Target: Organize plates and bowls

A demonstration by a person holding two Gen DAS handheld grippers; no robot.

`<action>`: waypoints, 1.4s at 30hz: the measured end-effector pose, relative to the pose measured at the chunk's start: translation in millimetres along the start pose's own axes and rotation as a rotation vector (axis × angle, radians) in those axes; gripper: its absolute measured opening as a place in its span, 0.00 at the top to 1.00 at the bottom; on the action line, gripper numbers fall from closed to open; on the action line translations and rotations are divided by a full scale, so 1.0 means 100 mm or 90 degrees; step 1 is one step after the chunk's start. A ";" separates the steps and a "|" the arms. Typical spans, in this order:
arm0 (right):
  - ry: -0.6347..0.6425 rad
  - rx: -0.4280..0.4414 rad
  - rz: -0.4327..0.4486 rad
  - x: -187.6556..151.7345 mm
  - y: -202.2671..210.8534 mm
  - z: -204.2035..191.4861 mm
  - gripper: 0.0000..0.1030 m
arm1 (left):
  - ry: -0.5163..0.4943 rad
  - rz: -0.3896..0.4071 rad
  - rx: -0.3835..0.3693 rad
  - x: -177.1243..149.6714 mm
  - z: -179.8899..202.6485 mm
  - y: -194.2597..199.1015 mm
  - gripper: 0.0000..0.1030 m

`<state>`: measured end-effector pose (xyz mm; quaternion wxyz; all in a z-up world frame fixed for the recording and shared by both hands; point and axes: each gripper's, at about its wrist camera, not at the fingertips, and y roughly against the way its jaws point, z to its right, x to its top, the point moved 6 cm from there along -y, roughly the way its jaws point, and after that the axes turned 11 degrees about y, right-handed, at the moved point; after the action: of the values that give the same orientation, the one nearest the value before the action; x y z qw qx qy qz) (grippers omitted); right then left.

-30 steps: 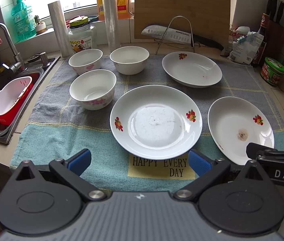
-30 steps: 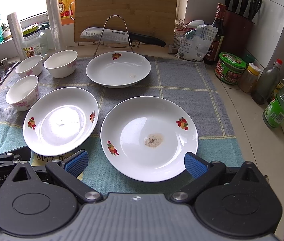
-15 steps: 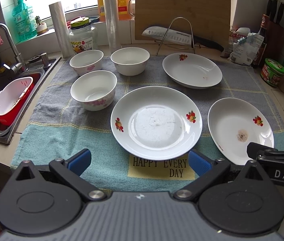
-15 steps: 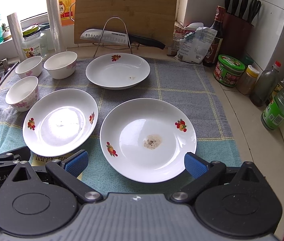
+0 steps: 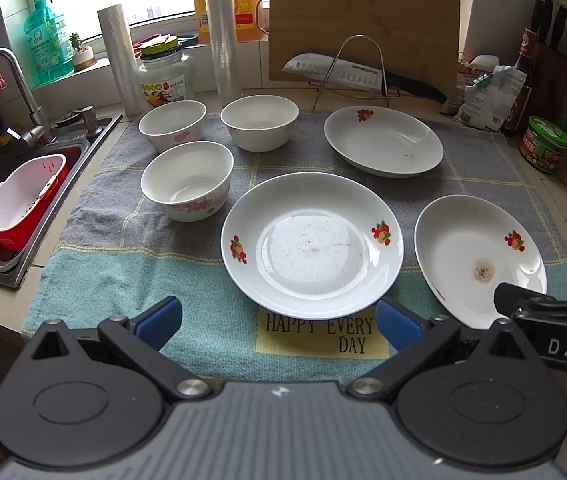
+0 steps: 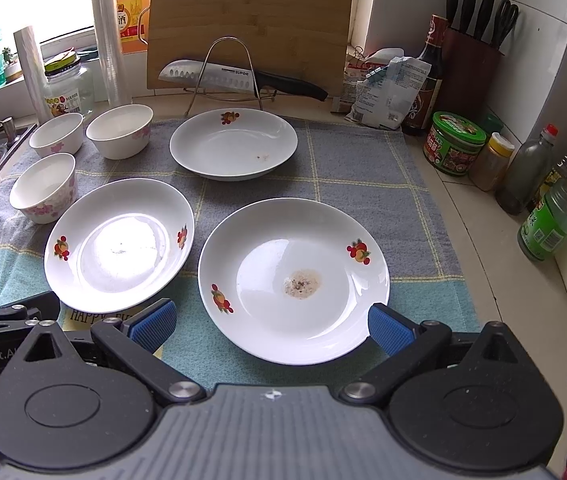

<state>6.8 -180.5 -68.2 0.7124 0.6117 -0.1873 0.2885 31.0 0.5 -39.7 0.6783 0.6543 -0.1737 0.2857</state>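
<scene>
Both grippers, the left gripper (image 5: 277, 320) and the right gripper (image 6: 269, 322), have their jaws wide apart and hold nothing. Just ahead lie three plates (image 5: 311, 244) separately on the towel (image 5: 131, 272); three bowls (image 5: 187, 180) stand behind, at left.

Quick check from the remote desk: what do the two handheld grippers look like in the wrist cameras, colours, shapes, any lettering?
Both match: the left gripper and right gripper have black linkage arms with silver pivot bolts, round black housings, a grey ribbed centre body and blue ribbed finger pads. White lettering shows on their sides: "DAS" on the right one, "nRobot.A" on the left. No cables, hands or sleeves are visible.
</scene>
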 end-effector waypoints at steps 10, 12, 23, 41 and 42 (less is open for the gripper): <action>0.001 -0.005 0.003 0.01 0.01 -0.02 0.00 | -0.001 0.000 -0.002 0.01 0.00 0.01 0.01; 0.001 -0.006 0.007 0.01 0.01 -0.02 0.00 | -0.002 0.001 -0.003 0.02 0.00 0.02 0.01; 0.004 -0.006 0.026 0.01 0.01 -0.02 0.00 | -0.009 0.000 -0.018 0.04 0.00 -0.05 0.01; 0.064 0.034 0.096 -0.15 -0.16 0.05 0.00 | -0.009 0.028 -0.057 0.11 -0.13 -0.22 0.01; 0.066 0.039 0.094 -0.18 -0.20 0.06 0.00 | -0.009 0.031 -0.057 0.11 -0.14 -0.23 0.01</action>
<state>6.3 -191.2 -93.2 0.6791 0.6019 -0.1856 0.3769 52.2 17.1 -52.2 0.6984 0.6210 -0.2071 0.2893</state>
